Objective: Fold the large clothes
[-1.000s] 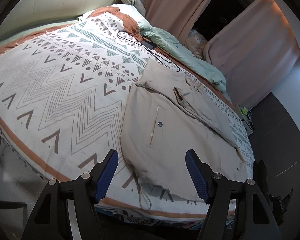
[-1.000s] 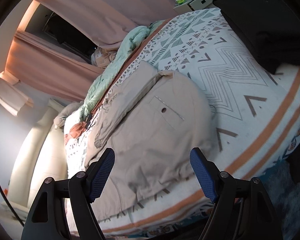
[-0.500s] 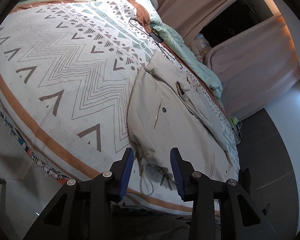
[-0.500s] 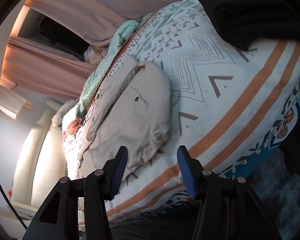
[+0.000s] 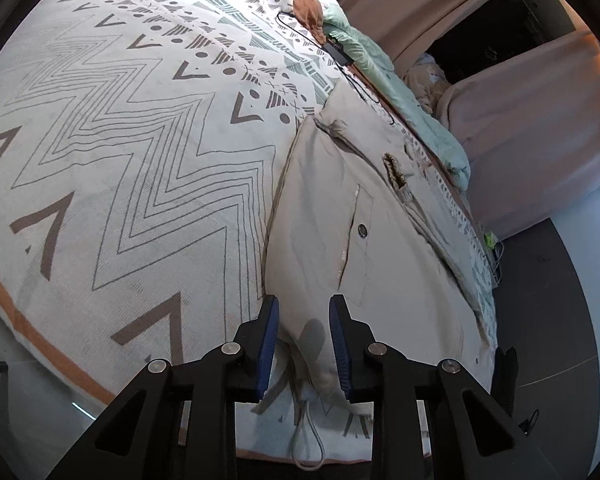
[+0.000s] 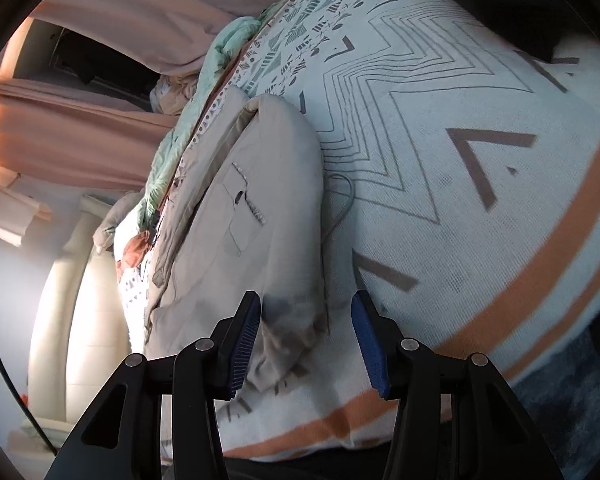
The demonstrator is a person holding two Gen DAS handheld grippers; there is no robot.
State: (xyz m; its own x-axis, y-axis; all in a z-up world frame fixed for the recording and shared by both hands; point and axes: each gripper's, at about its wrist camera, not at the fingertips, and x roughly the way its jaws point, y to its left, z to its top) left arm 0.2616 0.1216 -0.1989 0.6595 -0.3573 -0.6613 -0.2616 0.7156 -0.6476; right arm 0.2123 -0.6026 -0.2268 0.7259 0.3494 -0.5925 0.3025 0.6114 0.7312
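A beige jacket [image 5: 364,240] lies partly folded on a bed with a zigzag-patterned cover [image 5: 120,160]. My left gripper [image 5: 303,344] is low at the jacket's near corner, its blue pads a small gap apart with the hem corner between them. A drawstring loop [image 5: 308,440] hangs below that corner. In the right wrist view the jacket [image 6: 252,216] lies left of centre. My right gripper [image 6: 306,340] is open at the jacket's near edge, with the edge between its pads.
A mint quilt [image 5: 384,76] and pink curtains [image 5: 520,120] lie beyond the jacket. A black cable and adapter [image 5: 336,50] rest on the cover. A dark garment [image 6: 540,4] lies at the bed's far side. Dark floor [image 5: 560,320] borders the bed.
Both grippers have come down and closer to the jacket's near edge. The left jaws have narrowed from wide open. The right jaws narrowed, then widened a little.
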